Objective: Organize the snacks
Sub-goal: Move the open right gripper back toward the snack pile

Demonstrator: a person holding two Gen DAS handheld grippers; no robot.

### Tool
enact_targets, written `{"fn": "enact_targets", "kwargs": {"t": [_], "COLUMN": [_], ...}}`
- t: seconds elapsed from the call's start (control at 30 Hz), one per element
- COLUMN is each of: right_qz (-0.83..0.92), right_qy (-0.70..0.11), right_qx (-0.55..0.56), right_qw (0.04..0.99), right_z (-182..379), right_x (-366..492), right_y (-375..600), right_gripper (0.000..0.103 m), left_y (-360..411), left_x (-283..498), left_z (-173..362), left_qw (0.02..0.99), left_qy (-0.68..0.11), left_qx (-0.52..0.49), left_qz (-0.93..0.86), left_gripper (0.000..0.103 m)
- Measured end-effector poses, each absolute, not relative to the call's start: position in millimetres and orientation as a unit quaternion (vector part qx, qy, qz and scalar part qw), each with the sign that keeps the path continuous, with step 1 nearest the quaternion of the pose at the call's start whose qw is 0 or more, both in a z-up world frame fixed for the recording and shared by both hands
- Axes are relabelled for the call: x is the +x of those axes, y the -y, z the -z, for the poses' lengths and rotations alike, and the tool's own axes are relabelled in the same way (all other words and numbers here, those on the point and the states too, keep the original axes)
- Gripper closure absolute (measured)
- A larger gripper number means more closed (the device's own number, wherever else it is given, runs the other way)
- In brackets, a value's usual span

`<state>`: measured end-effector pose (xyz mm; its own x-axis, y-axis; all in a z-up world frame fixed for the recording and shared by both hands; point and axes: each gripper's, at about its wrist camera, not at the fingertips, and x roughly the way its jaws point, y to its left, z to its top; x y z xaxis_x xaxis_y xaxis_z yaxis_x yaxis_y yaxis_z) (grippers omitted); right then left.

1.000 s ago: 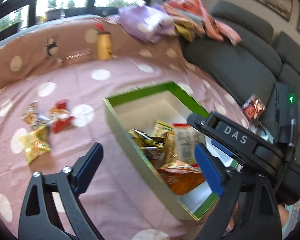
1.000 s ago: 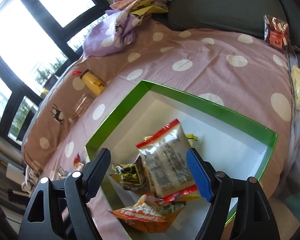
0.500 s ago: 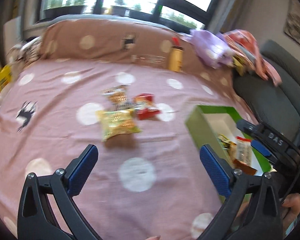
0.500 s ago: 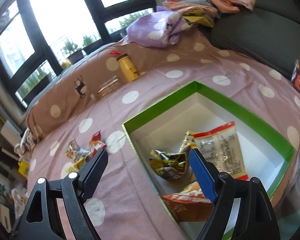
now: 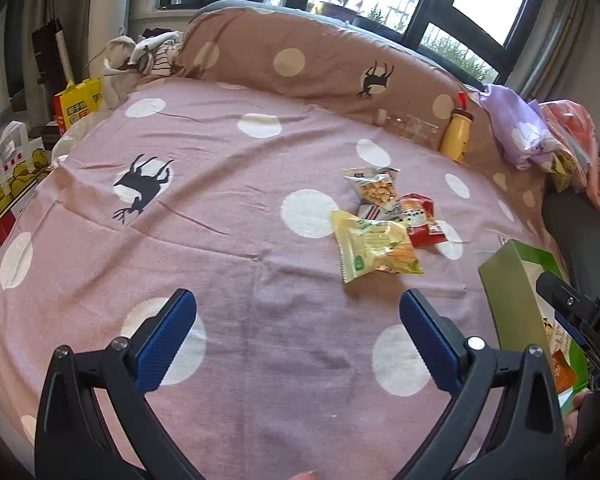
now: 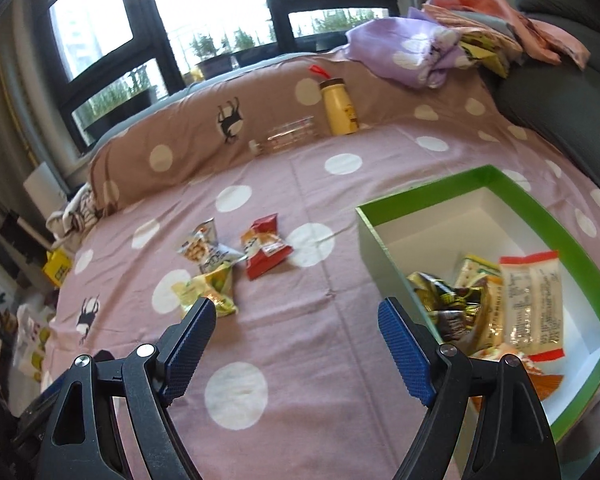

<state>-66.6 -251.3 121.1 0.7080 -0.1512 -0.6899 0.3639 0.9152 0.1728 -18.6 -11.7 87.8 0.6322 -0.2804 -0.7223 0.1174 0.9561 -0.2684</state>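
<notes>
Three snack packets lie on the pink dotted cloth: a yellow one (image 5: 374,249) (image 6: 208,292), a red one (image 5: 420,218) (image 6: 265,251) and a clear one with round crackers (image 5: 376,190) (image 6: 202,246). A green box (image 6: 452,194) (image 5: 504,280) holds several packets, among them a red-edged white one (image 6: 530,300). My left gripper (image 5: 298,340) is open and empty, short of the yellow packet. My right gripper (image 6: 294,350) is open and empty, left of the box.
A yellow bottle (image 5: 456,138) (image 6: 338,106) and a clear flat container (image 6: 290,138) stand by the brown pillow. Crumpled clothes (image 6: 420,54) lie on the grey sofa (image 6: 560,96). Bags (image 5: 78,100) stand off the cloth's left edge.
Both grippers have swung left, away from the box toward the loose packets. The red-edged packet now lies in the box, free of my right gripper.
</notes>
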Motion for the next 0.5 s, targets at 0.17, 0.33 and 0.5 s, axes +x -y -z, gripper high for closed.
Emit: {"fn": "enact_targets", "kwargs": {"t": [0.17, 0.33, 0.5], "right_qz": [0.110, 0.087, 0.059], "right_qy": [-0.370, -0.394, -0.427], "right_qx": [0.138, 0.156, 0.176], "right_qw": [0.912, 0.901, 0.885], "right_z": [-111, -100, -97], "right_x": [-55, -43, -16], "right_y": [234, 234, 230], "right_gripper": [0.019, 0.019, 0.019], "left_y": [-1, -12, -26], "left_x": [-14, -5, 2], "left_z": [-83, -75, -69], "left_qw": [0.895, 0.891, 0.884], "left_qy": [-0.420, -0.436, -0.450], "left_qx": [-0.115, -0.110, -0.125], "left_qz": [0.096, 0.057, 0.033], "left_gripper": [0.001, 0.001, 0.001]}}
